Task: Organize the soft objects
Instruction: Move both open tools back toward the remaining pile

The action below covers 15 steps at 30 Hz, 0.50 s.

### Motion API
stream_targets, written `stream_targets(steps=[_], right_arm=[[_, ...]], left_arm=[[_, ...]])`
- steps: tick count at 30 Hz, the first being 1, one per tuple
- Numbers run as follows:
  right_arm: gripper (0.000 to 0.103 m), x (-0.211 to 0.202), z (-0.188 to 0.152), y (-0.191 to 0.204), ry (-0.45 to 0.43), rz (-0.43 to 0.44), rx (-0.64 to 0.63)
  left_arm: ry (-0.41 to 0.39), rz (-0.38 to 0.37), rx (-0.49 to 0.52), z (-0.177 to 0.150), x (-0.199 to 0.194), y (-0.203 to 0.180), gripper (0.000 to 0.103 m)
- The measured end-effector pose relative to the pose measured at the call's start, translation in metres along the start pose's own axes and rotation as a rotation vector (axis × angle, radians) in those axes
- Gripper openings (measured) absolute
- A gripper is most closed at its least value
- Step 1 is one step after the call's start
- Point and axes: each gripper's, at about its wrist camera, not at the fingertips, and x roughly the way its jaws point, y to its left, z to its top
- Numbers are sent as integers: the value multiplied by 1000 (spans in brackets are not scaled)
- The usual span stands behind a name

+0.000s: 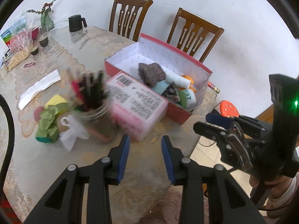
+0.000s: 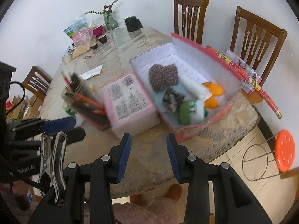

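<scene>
Your left gripper (image 1: 145, 145) and right gripper (image 2: 149, 145) both hang with jaws apart and empty above the near table edge. You look to be between picks: the red cardboard box (image 1: 184, 114) already holds the brown knitted piece (image 1: 151, 73) and other soft things, while green-and-yellow sponges (image 1: 49, 119) lie loose far left, beside the glass pencil jar (image 1: 93, 110). Reach left next. The beige lace-covered table (image 1: 61, 160) stands by white walls and wooden chairs (image 1: 129, 16).

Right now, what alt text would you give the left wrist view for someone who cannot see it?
The left gripper, jaws open and empty, hovers over a table's near edge facing a red box holding soft items, among them a knitted piece. A pink box leans against it, beside a jar of pencils and green ribbon. The right gripper shows at right.
</scene>
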Motion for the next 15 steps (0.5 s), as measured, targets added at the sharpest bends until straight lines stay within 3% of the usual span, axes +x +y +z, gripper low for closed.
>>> stream_targets(steps=[15], right_arm=[[40,20,-38,92,58,26,-53]], left_arm=[[10,55,-51,-45,-26,91,36]])
